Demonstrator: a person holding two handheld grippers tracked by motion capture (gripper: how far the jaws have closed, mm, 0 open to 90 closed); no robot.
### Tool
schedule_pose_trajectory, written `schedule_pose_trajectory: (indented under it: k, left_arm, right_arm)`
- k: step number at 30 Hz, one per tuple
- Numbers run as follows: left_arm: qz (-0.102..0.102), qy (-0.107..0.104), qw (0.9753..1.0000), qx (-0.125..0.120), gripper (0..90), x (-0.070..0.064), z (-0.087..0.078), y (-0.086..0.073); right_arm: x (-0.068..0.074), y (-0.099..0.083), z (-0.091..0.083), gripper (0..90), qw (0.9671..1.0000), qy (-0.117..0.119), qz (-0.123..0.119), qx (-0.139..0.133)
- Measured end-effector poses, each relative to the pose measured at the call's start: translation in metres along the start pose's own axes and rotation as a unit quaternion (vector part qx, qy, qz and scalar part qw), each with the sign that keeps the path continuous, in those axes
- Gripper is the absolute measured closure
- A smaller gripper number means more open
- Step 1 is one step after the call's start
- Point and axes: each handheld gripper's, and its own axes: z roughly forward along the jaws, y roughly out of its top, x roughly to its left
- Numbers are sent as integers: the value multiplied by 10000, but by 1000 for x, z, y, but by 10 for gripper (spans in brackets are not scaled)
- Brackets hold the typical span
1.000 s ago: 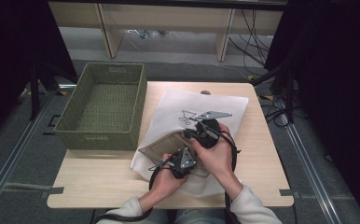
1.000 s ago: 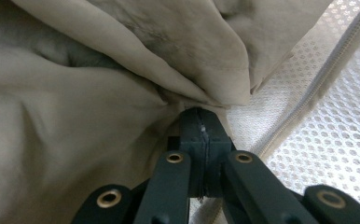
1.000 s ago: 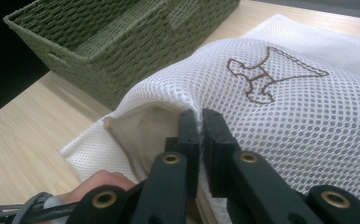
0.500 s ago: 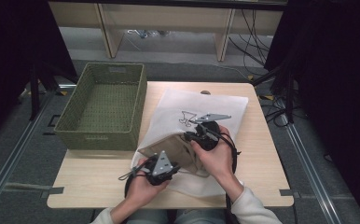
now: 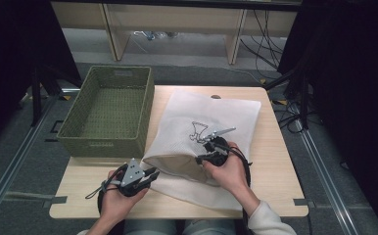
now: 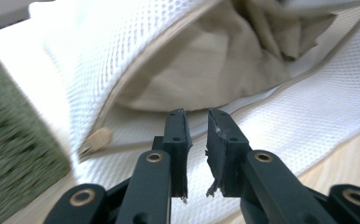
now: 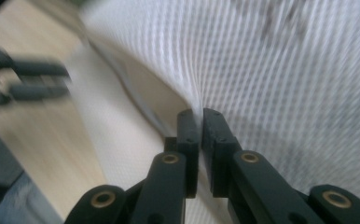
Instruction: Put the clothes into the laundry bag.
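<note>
- Left gripper: drawn back toward the table's near left edge since a moment ago; jaws slightly parted, empty, just outside the bag mouth.
- Right gripper: unmoved, clamped on the mesh laundry bag's upper lip, propping it open.
- Beige cloth: now lies inside the bag; stuffing looks done.
- Green basket: beside the bag.

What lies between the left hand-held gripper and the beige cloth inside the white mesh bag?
High view: only the lower layer of the white mesh bag separates left hand-held gripper from beige cloth.
</note>
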Motion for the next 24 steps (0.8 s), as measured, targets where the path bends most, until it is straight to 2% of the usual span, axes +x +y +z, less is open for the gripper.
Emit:
schedule_pose_trajectory:
  k: [2,3,4,5,6,7,8,9,10,11,12,13,14,15,16,17,18,19,21,22,24]
  left_arm:
    - [-81,16,9999,62,758,1,0,-3]
    - [-13,5,10000,65,755,1,1,-3]
    - [-95,-23,9999,88,752,0,3,-4]
    - [-71,-50,9999,96,749,-1,4,-4]
    - [-54,-38,9999,121,747,-2,5,-4]
    - [-37,-64,9999,120,744,-2,6,-4]
    - [66,-62,9998,164,744,-1,6,-4]
    - [-12,-74,10000,65,743,-2,6,-4]
    - [-87,-34,9999,83,741,-3,6,-4]
    - [-42,-26,10000,75,739,-1,5,-4]
    - [19,-1,10000,69,737,1,4,-3]
    - [-101,-20,9999,41,733,0,5,-4]
    - [-42,8,10000,29,727,2,4,-3]
    - [-95,40,9999,45,722,2,4,-4]
    - [-29,67,10000,7,717,3,3,-4]
    - [-29,67,10000,7,712,3,3,-4]
    - [-171,97,9998,-33,708,3,3,-4]
    - [-189,77,9998,-68,704,3,3,-4]
    - [-236,125,9995,-151,693,3,2,-3]
    - [-217,122,9996,-139,687,4,1,-3]
    - [-223,193,9994,-177,677,4,0,-3]
  right_arm:
    - [-6,-9,10,884,9994,52,100,331]
    - [-11,-14,16,894,9983,137,122,554]
    - [-13,-16,20,900,9977,214,153,631]
    - [-14,-20,23,900,9976,132,197,656]
    - [-16,-22,26,900,9975,56,112,696]
    - [-17,-24,28,900,9967,28,229,781]
    - [-18,-25,28,900,9969,35,198,754]
    - [-18,-24,27,900,9971,42,172,746]
    - [-16,-22,24,891,9972,8,145,740]
    - [-14,-21,22,881,9973,-36,182,704]
    - [-11,-19,17,869,9978,-51,97,659]
    - [-7,-17,12,857,9983,-91,71,573]
    - [-5,-16,9,843,9985,-124,50,535]
    - [-2,-14,5,828,9990,-158,-81,420]
    - [2,-12,0,815,9992,-209,-39,351]
    - [4,-10,-6,791,9992,-264,-249,149]
    - [6,-8,-9,766,9986,-355,-382,9]
    - [7,-7,-11,740,9980,-402,-483,-83]
    - [13,-4,-10,679,9974,-530,-401,-264]
    - [12,-2,-9,648,9962,-540,-630,-257]
    - [13,0,-2,603,9936,-637,-881,-310]
